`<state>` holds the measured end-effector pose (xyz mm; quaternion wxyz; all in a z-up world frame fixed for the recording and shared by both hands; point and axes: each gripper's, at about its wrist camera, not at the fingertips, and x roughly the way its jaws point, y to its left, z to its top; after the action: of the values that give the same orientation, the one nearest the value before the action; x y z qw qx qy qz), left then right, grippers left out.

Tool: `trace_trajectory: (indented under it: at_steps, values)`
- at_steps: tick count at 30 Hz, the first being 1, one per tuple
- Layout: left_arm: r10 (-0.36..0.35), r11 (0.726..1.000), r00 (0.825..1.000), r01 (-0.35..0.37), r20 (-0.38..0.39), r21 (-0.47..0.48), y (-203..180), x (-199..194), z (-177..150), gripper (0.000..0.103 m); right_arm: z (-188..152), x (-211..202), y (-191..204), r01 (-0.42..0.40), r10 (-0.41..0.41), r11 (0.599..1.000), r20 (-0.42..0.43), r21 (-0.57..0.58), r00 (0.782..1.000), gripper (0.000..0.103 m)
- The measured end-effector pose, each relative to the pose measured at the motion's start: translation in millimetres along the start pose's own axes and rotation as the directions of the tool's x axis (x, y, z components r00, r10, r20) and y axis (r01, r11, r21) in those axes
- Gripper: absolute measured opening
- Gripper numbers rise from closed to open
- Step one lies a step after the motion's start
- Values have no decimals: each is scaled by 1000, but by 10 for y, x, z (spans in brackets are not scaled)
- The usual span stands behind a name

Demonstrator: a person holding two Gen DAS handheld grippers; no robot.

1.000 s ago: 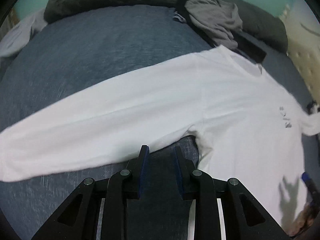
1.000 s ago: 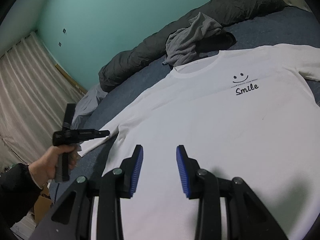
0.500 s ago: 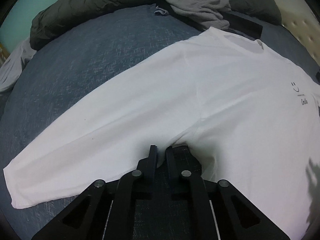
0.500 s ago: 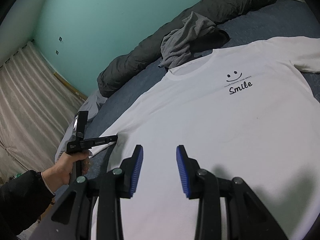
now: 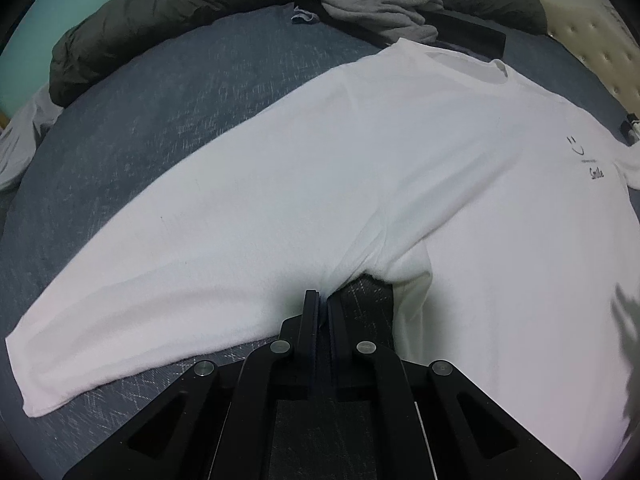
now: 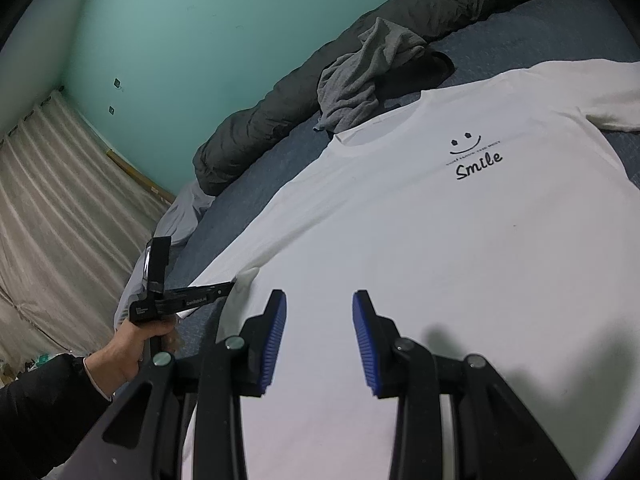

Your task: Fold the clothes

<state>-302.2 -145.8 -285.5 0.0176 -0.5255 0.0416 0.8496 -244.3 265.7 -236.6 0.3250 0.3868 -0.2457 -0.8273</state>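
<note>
A home bedroom: a bed (image 6: 256, 168) with a blue-grey cover, a rolled dark duvet (image 6: 280, 112) along the teal wall (image 6: 200, 20), pleated curtains (image 6: 60, 208) at left, a tufted headboard (image 5: 600, 52) upper right.

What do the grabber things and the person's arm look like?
Both grabbers are black plastic with round silver screws. The right gripper has two fingers lined with ribbed blue pads. The left gripper is a slim black tool with small white lettering on its side. The person's black sleeve has a pale cuff.
</note>
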Motion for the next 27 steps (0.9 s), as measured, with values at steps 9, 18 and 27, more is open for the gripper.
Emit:
trace_trajectory:
  at_steps: [9,18,27]
  values:
    - [-55,995,998,58,38,-82,42,-269,-74,6,9,-37,-56,-3,3,1000,3,21,1000,34]
    - [-213,963,976,218,52,-157,-108,-220,-39,28,-12,-38,-51,-2,2,1000,-1,19,1000,34]
    - [-197,952,979,203,46,-231,0,-61,-41,1,-2,-73,-83,-2,2,1000,7,28,1000,34]
